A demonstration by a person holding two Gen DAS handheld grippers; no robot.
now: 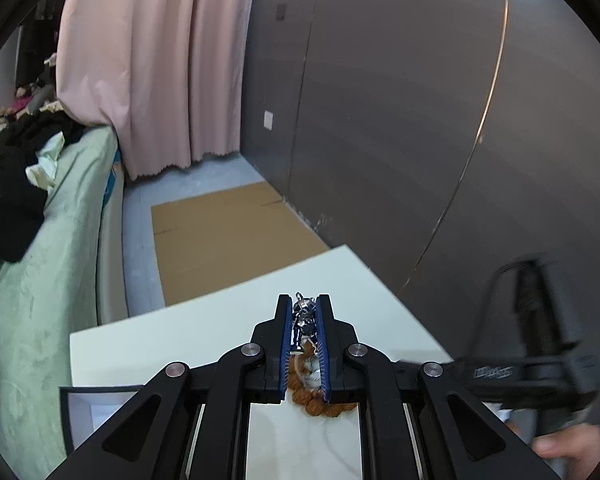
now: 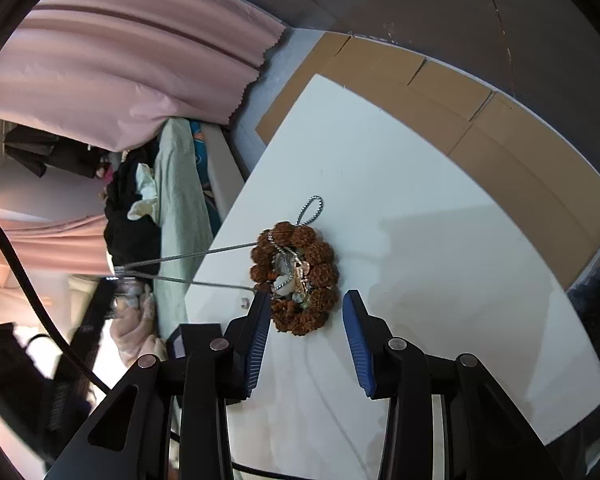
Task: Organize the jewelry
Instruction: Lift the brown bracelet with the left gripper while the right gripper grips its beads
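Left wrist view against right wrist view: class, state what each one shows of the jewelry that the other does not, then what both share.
Only the left wrist view shows the left gripper shut on the silver chain. Only the right wrist view shows the whole brown bead bracelet as a ring, chain strands pulled taut leftward, and the open right gripper over it. Both show bracelet, chain and white table.

A beaded bracelet (image 2: 293, 278) lay on the table (image 2: 420, 248) with a tangle of chains (image 2: 288, 276) inside its ring, the right claw (image 2: 306, 344) spread just before it, cardboard (image 2: 500, 136) on the floor behind the table, the bed (image 2: 180, 200) to its left.
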